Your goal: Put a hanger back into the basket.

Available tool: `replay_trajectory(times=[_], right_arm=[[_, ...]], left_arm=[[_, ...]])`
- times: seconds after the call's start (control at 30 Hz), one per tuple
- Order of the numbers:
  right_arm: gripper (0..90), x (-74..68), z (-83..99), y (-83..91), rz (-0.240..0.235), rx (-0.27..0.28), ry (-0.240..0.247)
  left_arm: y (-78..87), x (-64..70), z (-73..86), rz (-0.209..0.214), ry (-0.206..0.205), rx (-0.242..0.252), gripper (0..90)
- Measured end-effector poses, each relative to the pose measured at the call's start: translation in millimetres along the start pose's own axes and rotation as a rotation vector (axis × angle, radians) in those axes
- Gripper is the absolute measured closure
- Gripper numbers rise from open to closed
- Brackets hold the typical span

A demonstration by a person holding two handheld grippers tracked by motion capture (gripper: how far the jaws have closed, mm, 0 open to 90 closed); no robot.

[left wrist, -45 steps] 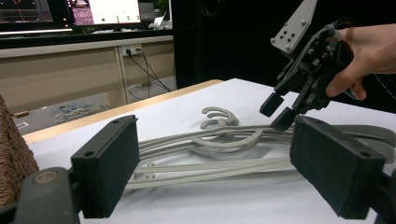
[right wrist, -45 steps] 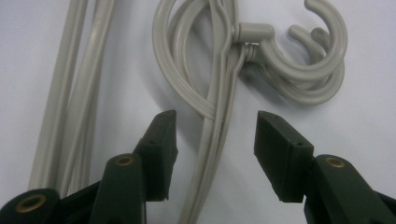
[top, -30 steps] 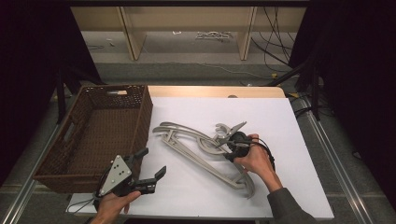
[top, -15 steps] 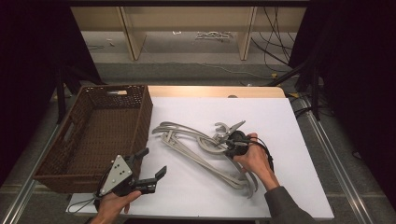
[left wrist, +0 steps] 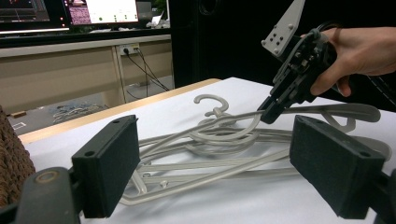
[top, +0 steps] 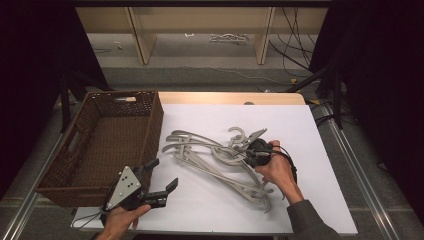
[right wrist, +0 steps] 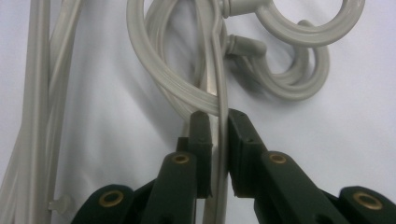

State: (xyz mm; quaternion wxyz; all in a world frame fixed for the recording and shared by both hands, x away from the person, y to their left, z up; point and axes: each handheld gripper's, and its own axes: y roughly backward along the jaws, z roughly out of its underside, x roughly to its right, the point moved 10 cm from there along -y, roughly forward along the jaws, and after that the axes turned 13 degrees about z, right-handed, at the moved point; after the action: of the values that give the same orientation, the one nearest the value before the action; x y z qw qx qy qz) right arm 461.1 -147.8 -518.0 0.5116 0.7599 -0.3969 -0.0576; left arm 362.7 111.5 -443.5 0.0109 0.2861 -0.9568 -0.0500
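Hangers point(top: 215, 157): tangled pile lying mid-desk point(top: 300, 125), beside the basket point(top: 100, 145).
Right gripper point(right wrist: 215, 122): fingers clamped on one hanger bar.
Left gripper point(top: 159, 176): fingers apart, idle.
Risk: interlocked hooks may be dragged along once lifted.

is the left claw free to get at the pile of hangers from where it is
Probably yes. The left claw is open and holds nothing, with bare white table between it and the hangers. The right claw already grips one hanger on the far side.
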Motion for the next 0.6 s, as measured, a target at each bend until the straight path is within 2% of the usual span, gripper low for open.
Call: replay_trajectory(times=[0.13,0.17,0.23,0.3,0.47,0.5,0.53,0.57,0.6], right_arm=[[81.8,6.5,-2.1,4.5,0.025,0.054,0.022],[81.8,8.3,-2.2,7.6,0.027,0.067,0.032],[81.9,9.5,-1.3,11.2,0.023,0.071,0.047],[81.9,10.2,-0.9,13.7,0.034,0.074,0.034],[81.9,11.9,-2.2,24.2,0.026,0.119,0.054],[81.9,11.8,-3.0,29.9,0.032,0.133,0.064],[81.9,11.8,-3.0,29.9,0.032,0.133,0.064],[81.9,11.6,-3.8,34.5,0.038,0.148,0.074],[81.9,11.6,-3.8,34.5,0.038,0.148,0.074]], left_arm=[[0.1,-0.5,-0.3,0.0,-0.003,0.0,16.0],[0.0,-0.4,-0.4,0.0,0.008,0.004,16.0],[0.0,-0.6,-0.7,-0.001,0.009,0.006,16.0],[-0.1,-1.1,-0.7,-0.001,0.003,0.001,16.0],[-0.1,-1.2,-2.4,-0.012,0.025,0.006,16.2],[-1.8,-0.2,-1.4,-0.016,0.022,-0.014,16.2],[-1.8,-0.2,-1.4,-0.016,0.022,-0.014,16.1],[-6.0,5.5,-1.4,-0.005,0.046,-0.016,16.0],[-6.0,5.5,-1.4,-0.005,0.046,-0.016,16.0]])
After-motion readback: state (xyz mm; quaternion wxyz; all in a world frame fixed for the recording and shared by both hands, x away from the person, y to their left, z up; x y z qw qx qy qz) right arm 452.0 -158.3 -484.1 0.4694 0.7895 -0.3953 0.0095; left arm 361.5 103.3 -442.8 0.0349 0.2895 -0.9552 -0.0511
